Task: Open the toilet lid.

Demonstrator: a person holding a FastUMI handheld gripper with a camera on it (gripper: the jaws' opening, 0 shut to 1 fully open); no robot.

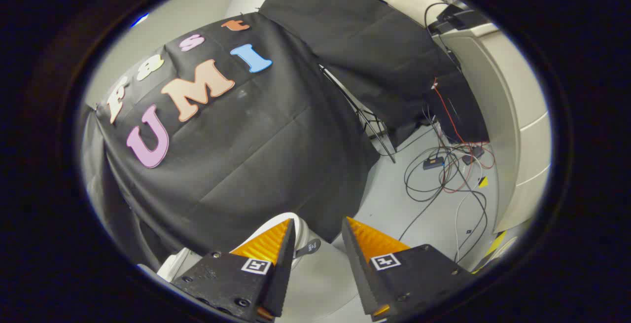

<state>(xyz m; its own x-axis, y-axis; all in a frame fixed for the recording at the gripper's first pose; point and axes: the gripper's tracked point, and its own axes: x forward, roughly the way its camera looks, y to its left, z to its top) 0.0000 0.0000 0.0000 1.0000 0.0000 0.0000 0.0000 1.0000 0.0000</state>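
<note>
The gripper (318, 227) holds nothing, its fingers spread wide. The white toilet (300, 227) lies just below and ahead of the fingertips, partly hidden behind the left finger; whether its lid is raised cannot be told. Loose cables (443, 175) trail across the floor (389, 199) beyond the right finger.

You're looking at pale grey floor (394, 199) w/ loose cables (443, 175) sprawling over it beyond the fingers, a small dark box (433, 162) sitting among them, yellow tape bits (483, 181) lying nearby, tripod legs (379, 138) standing by the cloth.
</note>
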